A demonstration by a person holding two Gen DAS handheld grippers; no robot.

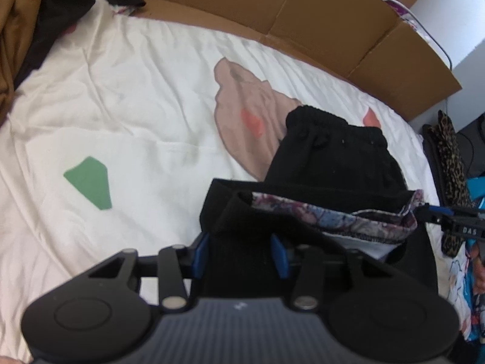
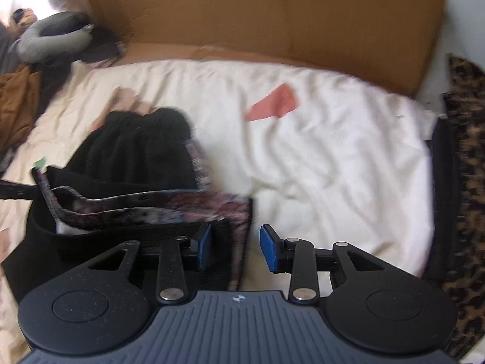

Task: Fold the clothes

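The black garment [image 1: 330, 163] is a knitted piece with a gathered elastic band at its far end and a patterned lining [image 1: 348, 218] in purple, blue and white showing along the raised edge; it lies partly on the white bed cover [image 1: 136, 106], with the near edge lifted between my two grippers. My left gripper [image 1: 241, 254] has black cloth filling the gap between its blue fingers [image 1: 280, 257], so I am clenched on the garment's near left corner. My right gripper [image 2: 235, 248] has the cloth lying against only one finger [image 2: 204, 248] while the other stands clear over the cover, so I cannot tell whether it truly grasps. The right view is blurred, and the garment's lower part is hidden behind both gripper bodies. The tip of my right gripper pokes in at the edge of the left view. I count one black garment, two grippers, one cardboard sheet [image 2: 272, 15] standing behind the bed, and three plain coloured patches on the cover: green [image 1: 91, 182], pink-brown [image 1: 248, 112] and red-orange [image 2: 272, 103]. A leopard-print cloth [image 2: 463, 166] lies at the right edge.
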